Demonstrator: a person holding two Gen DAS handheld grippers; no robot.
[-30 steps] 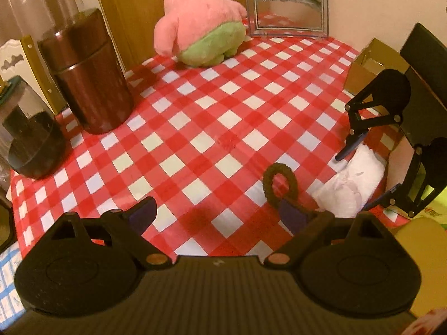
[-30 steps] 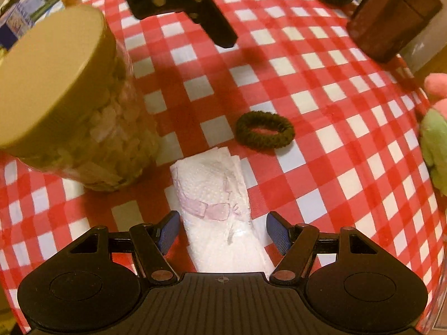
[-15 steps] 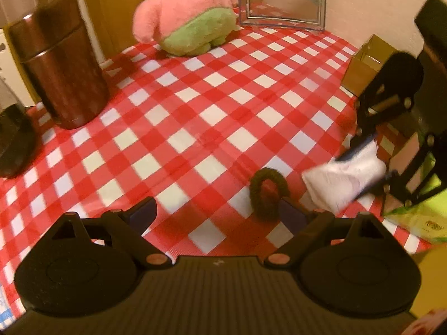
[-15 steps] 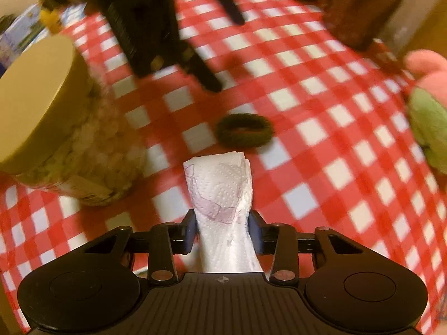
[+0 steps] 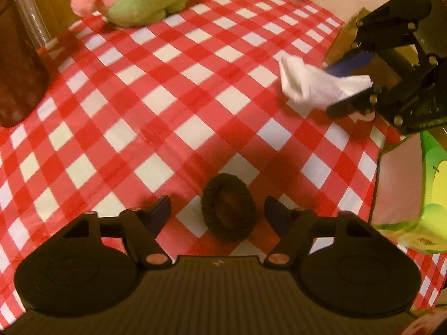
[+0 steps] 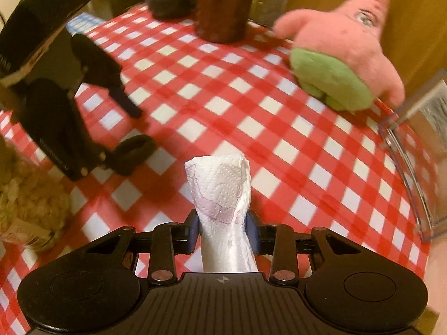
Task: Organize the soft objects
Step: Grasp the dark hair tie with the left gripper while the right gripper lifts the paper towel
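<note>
— What's nearest in the left wrist view?

— The left gripper [image 5: 217,209], pointing steeply down at the checked tablecloth [image 5: 173,89]. Its jaws have just been closing, yet the pads are clear of anything: the dark hair tie [image 5: 227,208] lies flat on the cloth between them, a gap on each side, so the tongs are released.

— And the right one?

— The right gripper [image 6: 222,227] is clenched on a folded white paper napkin [image 6: 220,184]. Both pads press its sides, and the free end sticks out forward above the cloth. From the left wrist view the same napkin hangs off the table surface, off to the right.

— Further out?

— In the right wrist view, a jar [image 6: 25,203] with pale contents sits at the left edge, just beside the left gripper's body. Beyond the hair tie, a brown canister [image 6: 222,5] stands near the far edge, and a pink and green plush star [image 6: 343,44] sits to its right. A clear plastic frame [image 6: 413,145] stands close beside the plush at the right rim.
</note>
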